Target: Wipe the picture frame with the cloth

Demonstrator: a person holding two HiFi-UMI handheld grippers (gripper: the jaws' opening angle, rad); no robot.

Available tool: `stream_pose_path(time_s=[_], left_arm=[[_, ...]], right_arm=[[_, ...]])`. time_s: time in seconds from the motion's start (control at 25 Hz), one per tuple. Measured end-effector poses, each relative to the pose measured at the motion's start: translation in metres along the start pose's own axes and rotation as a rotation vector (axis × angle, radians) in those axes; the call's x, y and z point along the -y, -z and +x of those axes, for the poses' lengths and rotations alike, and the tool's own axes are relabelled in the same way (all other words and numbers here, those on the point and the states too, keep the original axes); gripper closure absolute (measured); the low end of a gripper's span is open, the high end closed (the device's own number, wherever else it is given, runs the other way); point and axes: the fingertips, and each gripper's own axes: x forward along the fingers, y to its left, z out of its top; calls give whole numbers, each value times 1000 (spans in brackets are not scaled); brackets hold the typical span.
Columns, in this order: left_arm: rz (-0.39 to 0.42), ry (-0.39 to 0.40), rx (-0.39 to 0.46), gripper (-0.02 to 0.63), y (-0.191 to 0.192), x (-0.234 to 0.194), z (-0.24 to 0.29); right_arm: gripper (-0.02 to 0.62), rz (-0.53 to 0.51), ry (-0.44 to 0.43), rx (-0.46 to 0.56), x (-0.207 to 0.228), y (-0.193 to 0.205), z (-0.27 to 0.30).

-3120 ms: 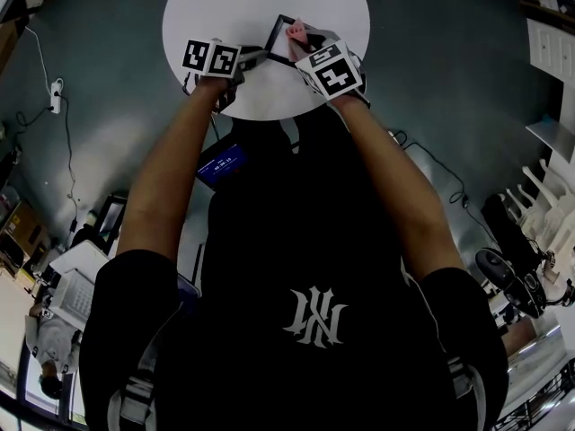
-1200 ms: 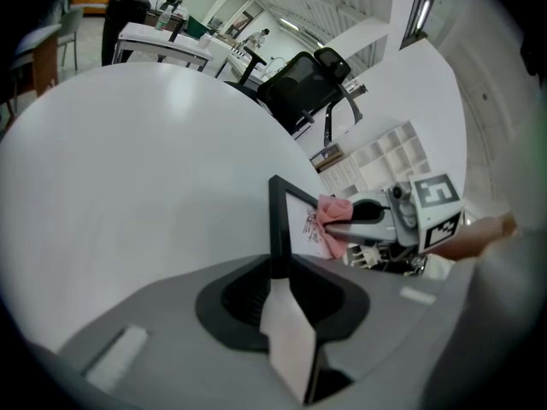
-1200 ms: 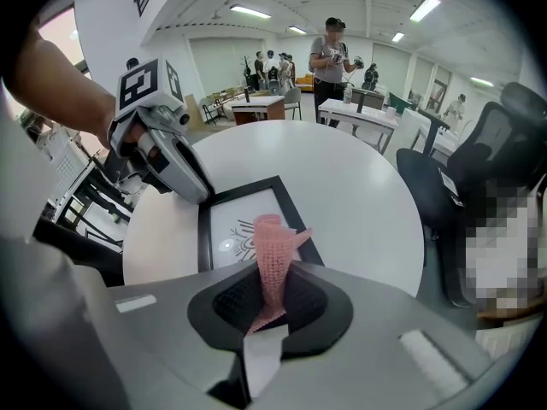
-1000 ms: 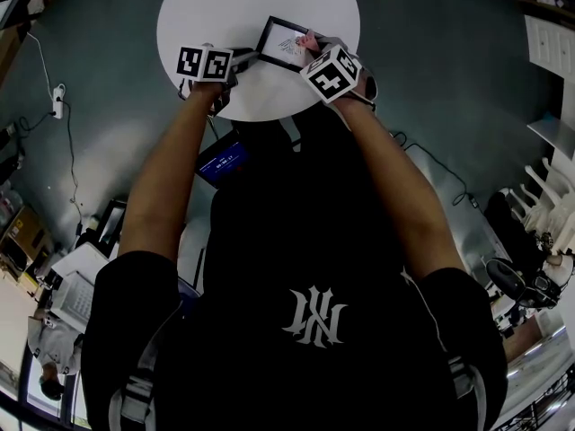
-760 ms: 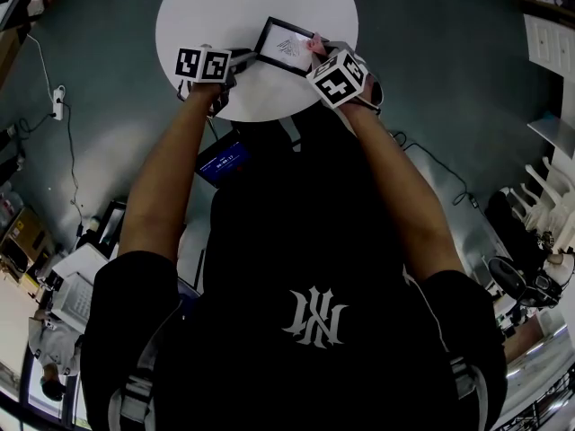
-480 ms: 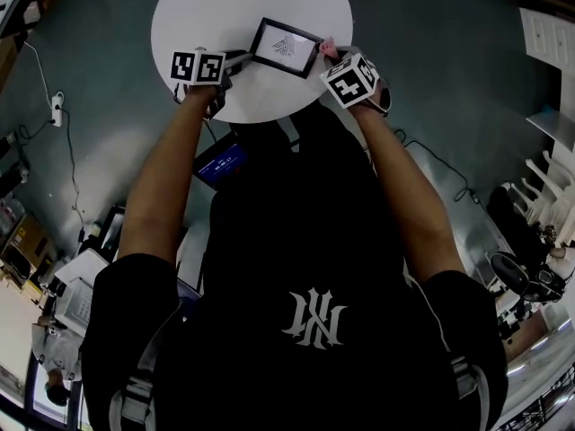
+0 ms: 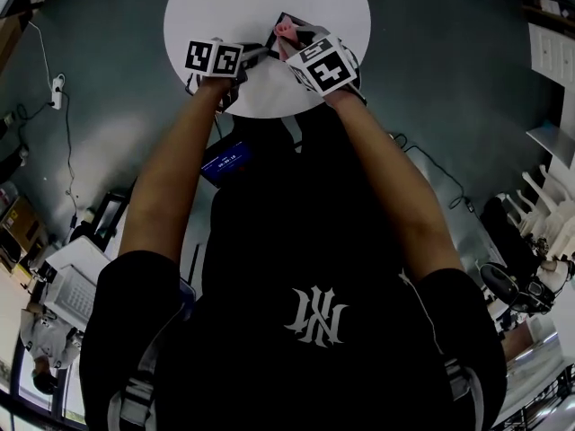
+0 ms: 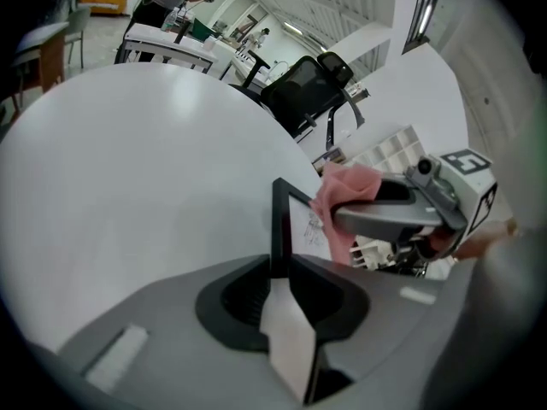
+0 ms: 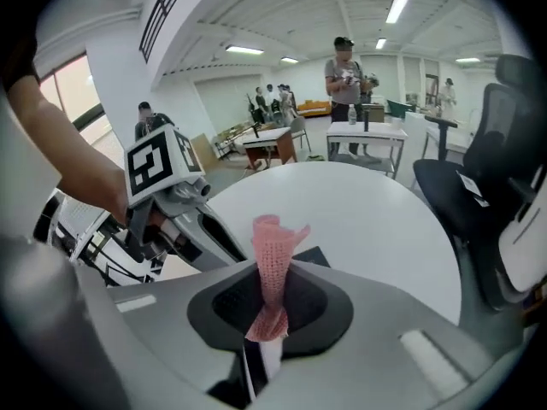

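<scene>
A black picture frame [image 8: 280, 225] with a pale drawing stands tilted over the round white table [image 7: 234, 7]. My left gripper [image 8: 278, 273] is shut on its near edge. In the head view the frame [image 7: 304, 33] is mostly hidden behind the right gripper [image 7: 289, 43]. That gripper is shut on a pink cloth [image 9: 272, 267], which sticks up between its jaws. From the left gripper view the cloth [image 8: 346, 196] presses against the frame's glass face, with the right gripper [image 8: 355, 220] just behind it. Only a dark corner of the frame [image 9: 318, 258] shows in the right gripper view.
A black office chair [image 8: 309, 85] stands beyond the table's far edge, and another chair [image 9: 504, 186] is at the right. Desks and several people fill the room behind. Cables and a power strip [image 7: 56, 92] lie on the floor to the left.
The right gripper has carried the cloth leftward from the frame's right edge onto its face. The frame, lying flatter half a second ago, now stands more on edge in the left gripper.
</scene>
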Motion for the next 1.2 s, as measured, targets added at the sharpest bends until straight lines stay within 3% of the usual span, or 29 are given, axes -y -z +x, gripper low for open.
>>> stream_pose_path(time_s=[0.24, 0.56, 1.2], left_arm=[[9, -8, -4, 535, -2, 1, 3], [13, -6, -8, 535, -3, -2, 4], [22, -15, -1, 534, 1, -8, -3]], right_arm=[[560, -174, -32, -85, -9, 4, 39], [560, -242, -17, -150, -6, 22, 45], [560, -178, 36, -211, 4, 62, 19]])
